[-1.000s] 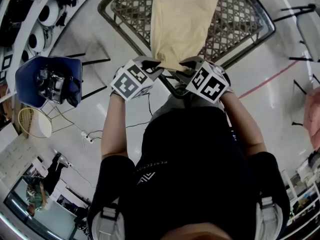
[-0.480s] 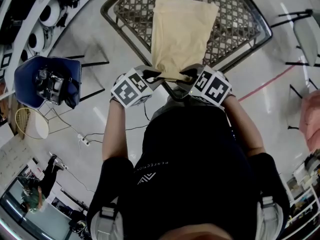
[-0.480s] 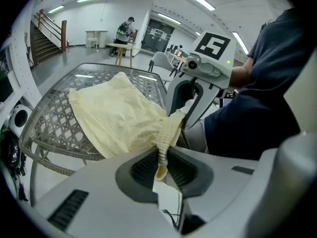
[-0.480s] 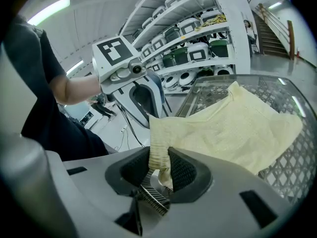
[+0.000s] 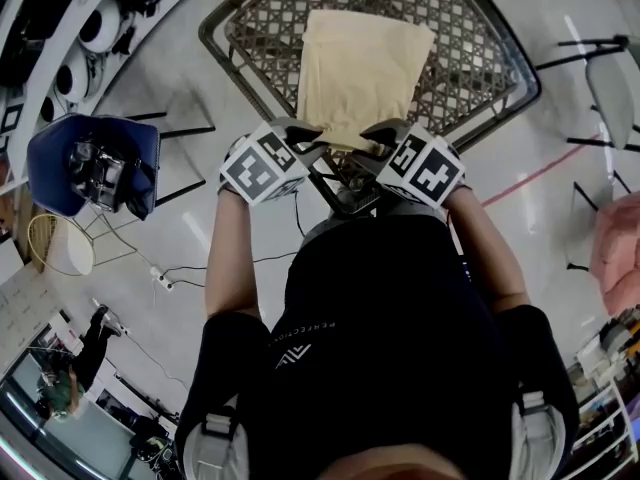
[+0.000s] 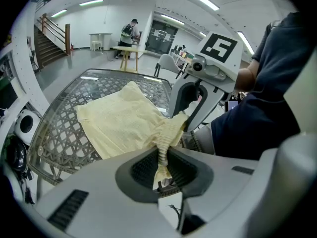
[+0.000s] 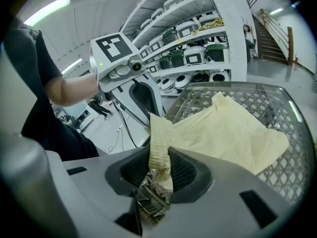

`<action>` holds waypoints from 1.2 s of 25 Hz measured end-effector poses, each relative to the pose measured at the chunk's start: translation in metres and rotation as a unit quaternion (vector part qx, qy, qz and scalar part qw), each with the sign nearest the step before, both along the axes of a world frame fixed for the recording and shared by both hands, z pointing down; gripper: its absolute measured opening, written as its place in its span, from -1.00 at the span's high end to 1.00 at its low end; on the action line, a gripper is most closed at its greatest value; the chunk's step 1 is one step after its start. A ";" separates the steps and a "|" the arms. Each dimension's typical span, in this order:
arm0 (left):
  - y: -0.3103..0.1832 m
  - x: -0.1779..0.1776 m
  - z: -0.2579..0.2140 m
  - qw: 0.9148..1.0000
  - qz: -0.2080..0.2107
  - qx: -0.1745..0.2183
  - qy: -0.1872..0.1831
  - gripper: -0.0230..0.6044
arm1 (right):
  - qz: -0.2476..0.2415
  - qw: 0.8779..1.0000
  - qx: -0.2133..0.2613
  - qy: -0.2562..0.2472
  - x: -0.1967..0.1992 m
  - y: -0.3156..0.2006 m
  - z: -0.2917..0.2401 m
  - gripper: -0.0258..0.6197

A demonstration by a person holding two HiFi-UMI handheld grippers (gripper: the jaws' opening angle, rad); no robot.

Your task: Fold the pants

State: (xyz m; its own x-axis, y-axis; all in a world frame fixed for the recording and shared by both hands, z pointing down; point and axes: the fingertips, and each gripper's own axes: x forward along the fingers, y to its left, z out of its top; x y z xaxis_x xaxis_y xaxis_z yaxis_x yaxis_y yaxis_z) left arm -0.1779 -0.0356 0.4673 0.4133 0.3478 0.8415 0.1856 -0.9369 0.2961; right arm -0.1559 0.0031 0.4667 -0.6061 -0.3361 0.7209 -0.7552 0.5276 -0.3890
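Observation:
Pale yellow pants [image 5: 361,73] lie flat on a dark lattice table [image 5: 470,48], stretching away from me. Their near edge, the ribbed waistband, is lifted off the table's near corner. My left gripper [image 5: 308,139] is shut on the waistband's left end [image 6: 162,148]. My right gripper [image 5: 378,140] is shut on its right end [image 7: 159,152]. The two grippers sit close together, side by side, with the waistband bunched between them. In the left gripper view the right gripper [image 6: 190,100] shows just ahead; in the right gripper view the left gripper [image 7: 136,95] shows likewise.
A blue chair [image 5: 85,163] with gear on it stands at the left, beside a round wire basket [image 5: 62,245]. Shelves with white units [image 7: 198,38] line the left wall. Cables [image 5: 180,273] run over the floor. A pink object [image 5: 615,248] sits at the right edge.
Both grippers have risen a little with the waistband held. The pants and table sit slightly higher in the head view; the cloth's near edge is pulled up more.

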 end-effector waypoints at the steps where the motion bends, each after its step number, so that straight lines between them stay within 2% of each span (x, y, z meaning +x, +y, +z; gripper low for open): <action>1: -0.003 0.004 -0.001 1.000 -0.002 0.001 0.000 0.75 | 0.000 1.000 0.001 0.002 0.004 -0.003 -0.001 0.57; 13: -0.042 0.065 0.015 0.999 -0.033 0.010 -0.003 0.75 | 0.005 1.000 0.003 0.013 0.067 -0.043 0.011 0.57; 30: -0.095 0.113 0.028 0.997 -0.060 0.044 -0.008 0.74 | 0.023 0.999 0.026 0.013 0.119 -0.101 0.021 0.57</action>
